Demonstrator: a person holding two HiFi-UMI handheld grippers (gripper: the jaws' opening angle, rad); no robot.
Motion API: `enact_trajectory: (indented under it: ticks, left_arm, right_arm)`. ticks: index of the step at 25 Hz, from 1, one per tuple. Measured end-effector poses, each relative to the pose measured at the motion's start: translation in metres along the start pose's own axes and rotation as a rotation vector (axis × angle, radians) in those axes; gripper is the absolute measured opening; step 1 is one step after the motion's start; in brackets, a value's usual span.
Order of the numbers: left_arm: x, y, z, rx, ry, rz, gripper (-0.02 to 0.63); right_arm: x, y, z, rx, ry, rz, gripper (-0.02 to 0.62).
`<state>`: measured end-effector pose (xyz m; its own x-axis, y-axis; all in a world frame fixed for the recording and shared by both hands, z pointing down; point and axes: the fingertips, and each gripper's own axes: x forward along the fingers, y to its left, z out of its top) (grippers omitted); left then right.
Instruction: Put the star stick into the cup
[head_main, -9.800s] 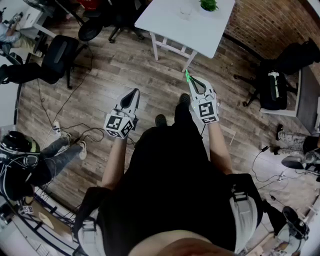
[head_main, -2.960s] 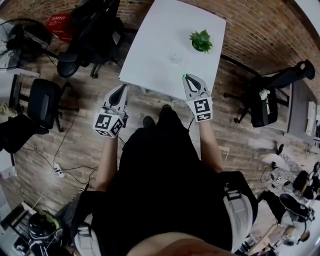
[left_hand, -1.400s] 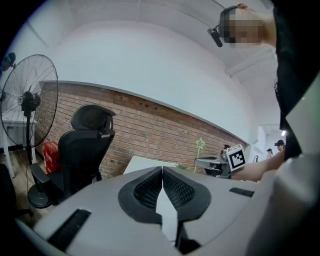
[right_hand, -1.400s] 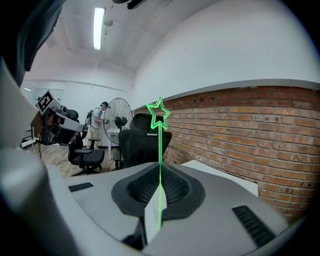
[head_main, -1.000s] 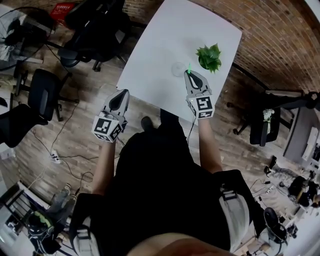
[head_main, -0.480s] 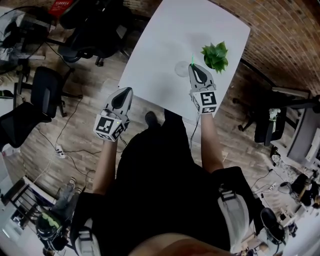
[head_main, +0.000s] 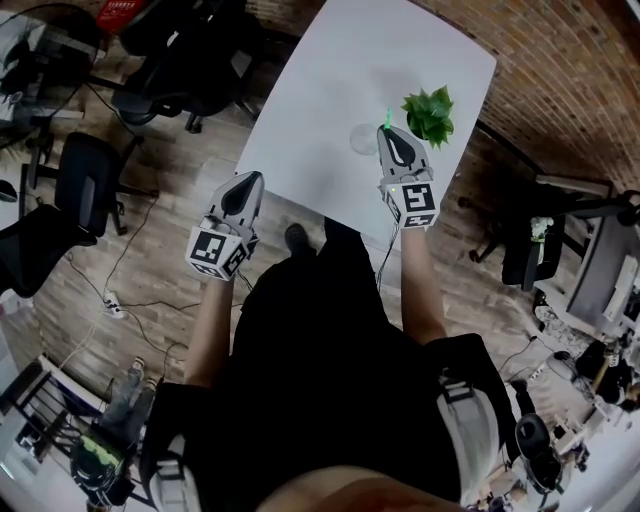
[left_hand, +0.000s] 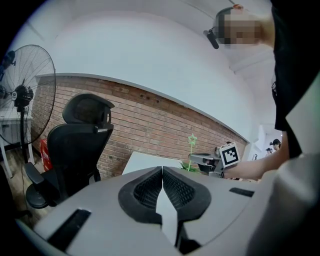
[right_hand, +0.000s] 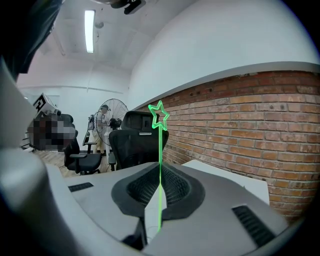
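A thin green star stick (right_hand: 160, 150) stands upright between the closed jaws of my right gripper (right_hand: 160, 172), its star tip above them. In the head view the right gripper (head_main: 391, 133) is over the white table (head_main: 340, 90), just right of a clear cup (head_main: 362, 139), with the star stick (head_main: 388, 115) poking out ahead. My left gripper (head_main: 243, 185) hangs over the floor off the table's near left edge, shut and empty. The left gripper view shows its jaws (left_hand: 162, 172) pressed together, with the star stick (left_hand: 192, 145) and right gripper beyond.
A small green potted plant (head_main: 430, 112) stands on the table right of the cup. Black office chairs (head_main: 190, 60) sit left of the table, another (head_main: 525, 250) on the right. A brick wall (head_main: 560, 70) runs behind. Cables (head_main: 120, 300) lie on the wooden floor.
Over the earlier frames I walked up to the white table. In the last second the right gripper with the stick came level with the cup; the left stayed low.
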<state>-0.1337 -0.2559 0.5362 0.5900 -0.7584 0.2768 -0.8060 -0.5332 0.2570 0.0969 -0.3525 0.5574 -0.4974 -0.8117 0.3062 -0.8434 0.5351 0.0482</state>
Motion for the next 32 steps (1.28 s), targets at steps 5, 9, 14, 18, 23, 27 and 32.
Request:
enact_trajectory:
  ticks: [5, 9, 14, 18, 23, 27, 32]
  left_arm:
    - [0.0, 0.006, 0.0, 0.001, 0.01, 0.002, 0.021]
    - [0.0, 0.009, -0.002, 0.003, 0.02, 0.004, 0.021]
    - [0.002, 0.01, -0.004, 0.002, 0.025, -0.002, 0.021]
    - [0.005, 0.006, -0.003, 0.005, 0.025, -0.015, 0.021]
    - [0.009, -0.001, -0.003, 0.01, 0.025, -0.036, 0.021]
    - [0.009, -0.005, -0.004, 0.012, 0.028, -0.042, 0.021]
    - [0.01, -0.007, -0.003, 0.015, 0.026, -0.049, 0.021]
  right_arm:
    - [0.009, 0.0, -0.018, 0.024, 0.027, -0.01, 0.005]
    - [0.012, 0.002, -0.033, 0.033, 0.057, -0.014, 0.005]
    - [0.01, 0.002, -0.059, 0.023, 0.114, -0.025, 0.005]
    - [0.007, 0.001, -0.073, 0.063, 0.138, -0.035, 0.006]
    - [0.006, -0.002, -0.09, 0.083, 0.158, -0.047, 0.009]
    - [0.008, 0.001, -0.097, 0.081, 0.182, -0.044, 0.011]
    - [0.009, -0.002, -0.099, 0.085, 0.187, -0.053, 0.014]
